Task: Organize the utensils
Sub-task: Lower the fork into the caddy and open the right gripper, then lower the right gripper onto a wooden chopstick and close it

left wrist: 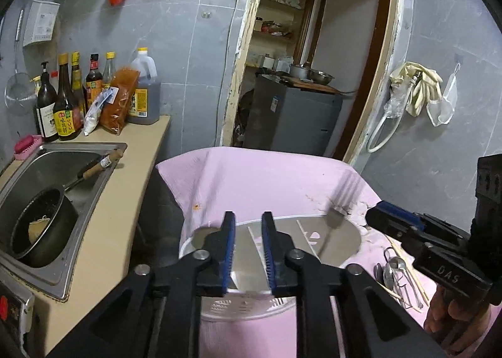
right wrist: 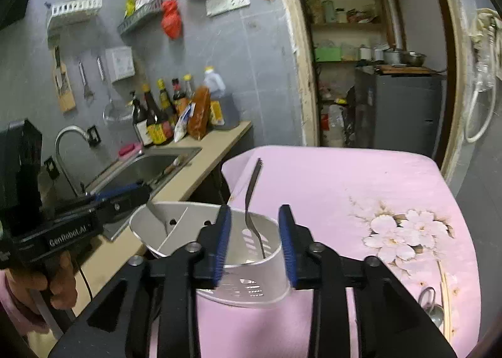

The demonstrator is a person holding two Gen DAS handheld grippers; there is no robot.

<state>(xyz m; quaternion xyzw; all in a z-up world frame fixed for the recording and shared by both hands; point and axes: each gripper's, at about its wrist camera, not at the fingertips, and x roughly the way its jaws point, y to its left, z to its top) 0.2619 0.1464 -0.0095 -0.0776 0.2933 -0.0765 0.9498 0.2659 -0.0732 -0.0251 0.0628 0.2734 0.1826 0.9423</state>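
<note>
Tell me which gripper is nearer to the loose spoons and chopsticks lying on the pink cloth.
Right. The right gripper hovers just above and beside the pile of spoons and chopsticks. The left gripper is farther, over the white utensil holder, which lies between it and the pile.

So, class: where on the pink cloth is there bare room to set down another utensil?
Free: the pink cloth between the white caddy and the far edge, left of the flower print. Crowded: the near right corner, with its spoons and chopsticks.
</note>
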